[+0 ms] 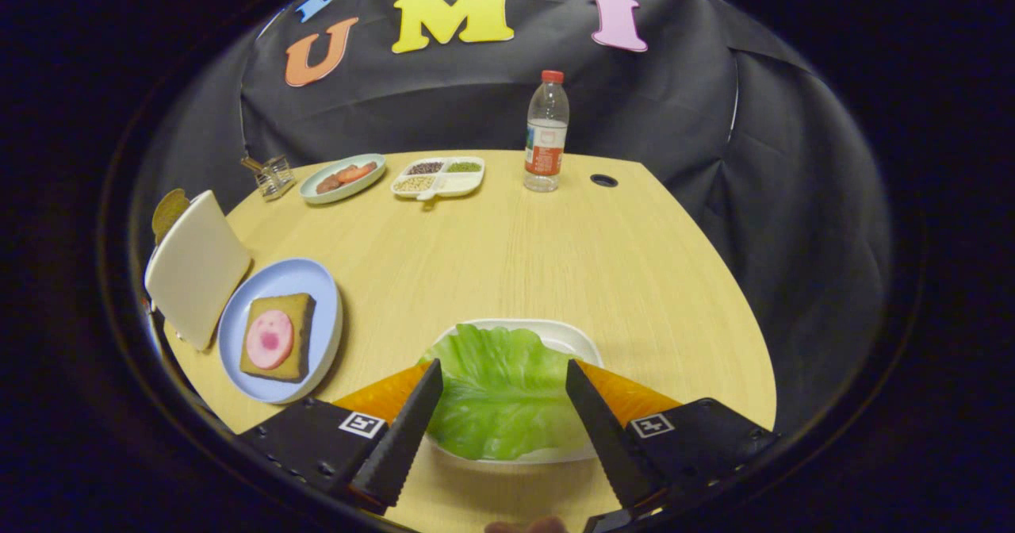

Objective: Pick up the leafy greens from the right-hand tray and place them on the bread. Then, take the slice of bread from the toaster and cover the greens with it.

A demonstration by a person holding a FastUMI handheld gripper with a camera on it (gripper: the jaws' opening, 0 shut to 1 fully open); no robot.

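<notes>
The gripper (503, 374) hangs over the near edge of the table (555, 239) with its fingers spread wide and nothing clamped between them. The leafy greens (499, 386) lie directly below and between the two fingers, on a white tray (575, 336), the leaf's midrib running roughly along the line of the fingers, from the near rim of the tray away toward the far side. So the pick looks like a straight drop: the leaf is already centred in the gap (whether the tips touch it yet cannot be told). The target lies off to the left of the fingers, well apart from the tray: a slice of bread (277, 336) topped with a pink round, on a blue plate (279, 275). Just beyond that plate stands the toaster (194, 267), a second slice poking up behind it.
</notes>
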